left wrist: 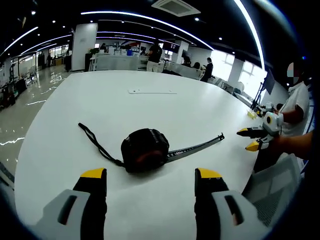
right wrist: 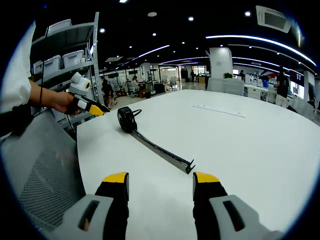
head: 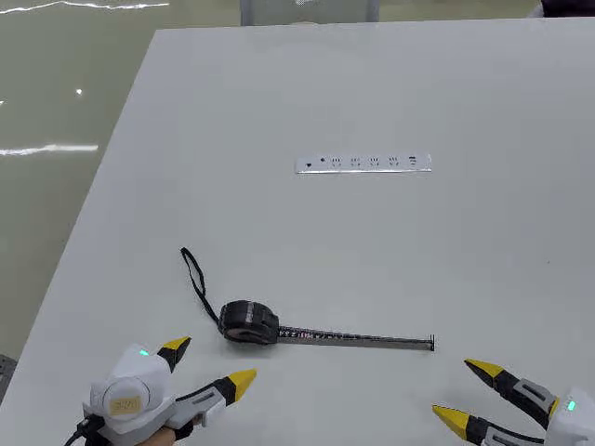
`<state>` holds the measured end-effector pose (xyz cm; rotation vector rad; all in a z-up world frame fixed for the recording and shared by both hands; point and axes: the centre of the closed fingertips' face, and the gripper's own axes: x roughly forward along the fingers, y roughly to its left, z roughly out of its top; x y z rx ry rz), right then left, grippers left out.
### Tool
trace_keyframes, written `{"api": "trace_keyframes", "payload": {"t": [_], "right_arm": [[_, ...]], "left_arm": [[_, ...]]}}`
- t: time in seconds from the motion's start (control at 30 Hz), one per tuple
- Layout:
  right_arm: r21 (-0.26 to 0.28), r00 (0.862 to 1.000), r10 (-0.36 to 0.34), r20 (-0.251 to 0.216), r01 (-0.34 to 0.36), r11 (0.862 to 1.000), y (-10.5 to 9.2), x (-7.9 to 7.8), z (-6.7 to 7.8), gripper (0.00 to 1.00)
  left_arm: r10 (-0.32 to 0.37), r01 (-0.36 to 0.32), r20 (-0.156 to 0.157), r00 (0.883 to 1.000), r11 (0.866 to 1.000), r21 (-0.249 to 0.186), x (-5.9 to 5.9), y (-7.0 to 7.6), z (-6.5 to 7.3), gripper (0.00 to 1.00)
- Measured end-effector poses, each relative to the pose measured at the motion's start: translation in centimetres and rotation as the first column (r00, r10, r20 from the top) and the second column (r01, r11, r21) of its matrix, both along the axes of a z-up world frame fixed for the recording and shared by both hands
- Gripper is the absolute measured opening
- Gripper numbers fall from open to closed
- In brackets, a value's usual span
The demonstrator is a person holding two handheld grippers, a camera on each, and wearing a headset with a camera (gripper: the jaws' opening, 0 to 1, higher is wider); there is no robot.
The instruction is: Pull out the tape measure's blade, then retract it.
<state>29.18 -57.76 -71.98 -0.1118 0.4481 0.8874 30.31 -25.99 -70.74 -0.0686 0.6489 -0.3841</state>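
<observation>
The left gripper (head: pixel 210 360) hovers with its yellow-tipped jaws apart and empty. Just ahead of it, the round black tape measure case (head: pixel 249 322) lies on the white table (head: pixel 483 260). The tape measure's dark metal blade (head: pixel 358 339) lies extended toward the right gripper (head: pixel 454 386), whose jaws are likewise spread with nothing between them. A black strap (head: pixel 195 279) trails beyond the case. A white power strip (head: pixel 363 163) lies farther off.

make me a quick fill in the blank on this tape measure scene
The black round tape measure lies on the white table with its thin metal blade pulled ____. The left hand-held gripper and the right hand-held gripper both stand ____, holding nothing. The blade's hooked end lies nearer the ____ one.
Missing words: out; open; right.
</observation>
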Motion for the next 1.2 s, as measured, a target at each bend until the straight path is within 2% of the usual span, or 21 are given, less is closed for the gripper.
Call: {"api": "trace_keyframes", "payload": {"t": [0.53,0.6,0.87,1.1,1.2], "right_arm": [[-0.015,1.0,0.023,-0.006,-0.023,1.0,-0.6,1.3,-0.5,0.5],[-0.019,1.0,0.023,-0.006,-0.023,1.0,-0.7,1.5,-0.7,0.5],[-0.02,1.0,0.027,-0.012,-0.027,0.999,-0.9,2.1,-1.1,0.5],[-0.028,0.999,0.049,-0.017,-0.049,0.998,-0.6,2.5,-1.4,0.5],[-0.029,0.998,0.056,-0.022,-0.057,0.998,-0.4,2.7,-1.6,0.5]], "left_arm": [[0.026,-0.027,-0.027,0.999,0.999,-0.03,1.8,-1.7,-0.9,0.73],[0.022,-0.022,-0.03,0.999,1.0,-0.013,1.9,-1.7,-1.3,0.73],[0.049,-0.05,-0.053,0.997,0.999,-0.018,2.1,-1.7,-2.2,0.74],[0.088,-0.09,-0.065,0.994,0.995,-0.032,2.5,-1.5,-2.3,0.74],[0.1,-0.102,-0.06,0.993,0.995,-0.024,2.9,-1.4,-2.3,0.75]]}}
